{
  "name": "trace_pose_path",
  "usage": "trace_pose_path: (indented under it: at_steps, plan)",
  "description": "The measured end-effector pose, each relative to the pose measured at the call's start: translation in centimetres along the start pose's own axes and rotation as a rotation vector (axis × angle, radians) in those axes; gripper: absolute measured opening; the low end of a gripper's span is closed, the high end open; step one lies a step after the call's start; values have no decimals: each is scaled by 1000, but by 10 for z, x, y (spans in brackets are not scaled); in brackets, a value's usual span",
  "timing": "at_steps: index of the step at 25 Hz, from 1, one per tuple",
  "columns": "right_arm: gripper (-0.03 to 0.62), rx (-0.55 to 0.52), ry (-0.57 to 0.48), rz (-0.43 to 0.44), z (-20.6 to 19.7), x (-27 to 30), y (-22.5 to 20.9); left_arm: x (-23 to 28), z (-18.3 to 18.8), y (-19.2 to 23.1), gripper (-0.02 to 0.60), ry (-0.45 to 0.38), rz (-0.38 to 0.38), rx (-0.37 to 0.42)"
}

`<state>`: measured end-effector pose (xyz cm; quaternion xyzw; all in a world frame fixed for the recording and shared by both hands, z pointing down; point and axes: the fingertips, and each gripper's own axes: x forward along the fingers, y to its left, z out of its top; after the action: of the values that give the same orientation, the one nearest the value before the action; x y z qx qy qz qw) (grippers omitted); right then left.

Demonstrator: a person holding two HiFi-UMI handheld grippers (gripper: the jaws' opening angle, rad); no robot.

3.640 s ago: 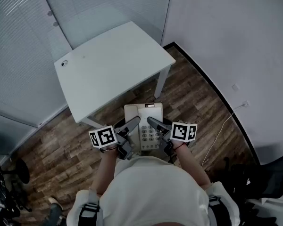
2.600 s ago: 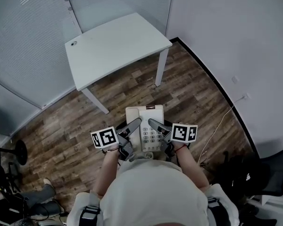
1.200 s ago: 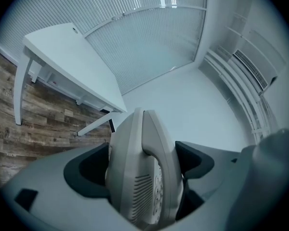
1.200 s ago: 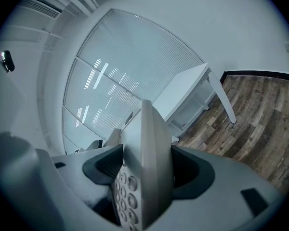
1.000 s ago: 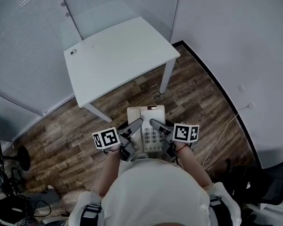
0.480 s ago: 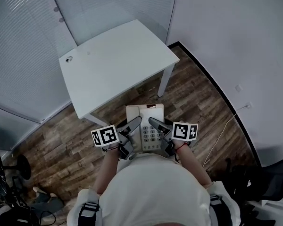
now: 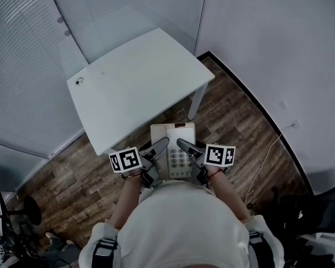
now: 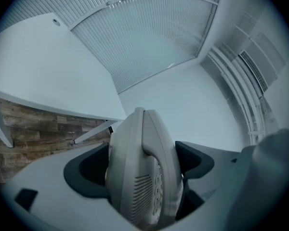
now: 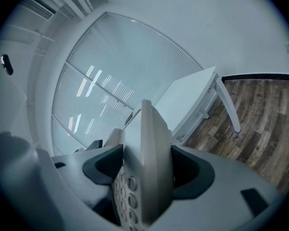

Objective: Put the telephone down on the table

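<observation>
A cream desk telephone (image 7: pixel 174 149) with a keypad is held in the air in front of the person's body, above the wooden floor. My left gripper (image 7: pixel 154 149) is shut on its left side, handset edge (image 8: pixel 144 172) between the jaws. My right gripper (image 7: pixel 185 148) is shut on its right side (image 9: pixel 149 167). The white table (image 7: pixel 134 85) stands just beyond the telephone, its near edge a little ahead of it. The same table (image 8: pixel 43 81) shows at the left in the left gripper view, and the table (image 9: pixel 192 100) with its leg shows in the right gripper view.
Frosted glass walls with blinds (image 7: pixel 22 66) stand behind and left of the table; a white wall (image 7: pixel 279 49) is at the right. A round grommet (image 7: pixel 79 81) sits near the table's far left corner. A cable (image 7: pixel 268 149) runs along the wooden floor (image 7: pixel 234 116) at right.
The telephone stays gripped by both grippers. The person has stepped closer, so the table's near edge now lies nearer to the telephone.
</observation>
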<state>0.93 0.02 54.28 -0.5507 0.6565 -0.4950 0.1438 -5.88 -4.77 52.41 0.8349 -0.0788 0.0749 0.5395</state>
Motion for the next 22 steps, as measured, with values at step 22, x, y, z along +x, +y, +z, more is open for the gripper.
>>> trace_pose_path:
  at_steps: [22]
  plan:
    - [314,-28,-17,19,10,4,4,2,10,-4,410,-18,-12,30]
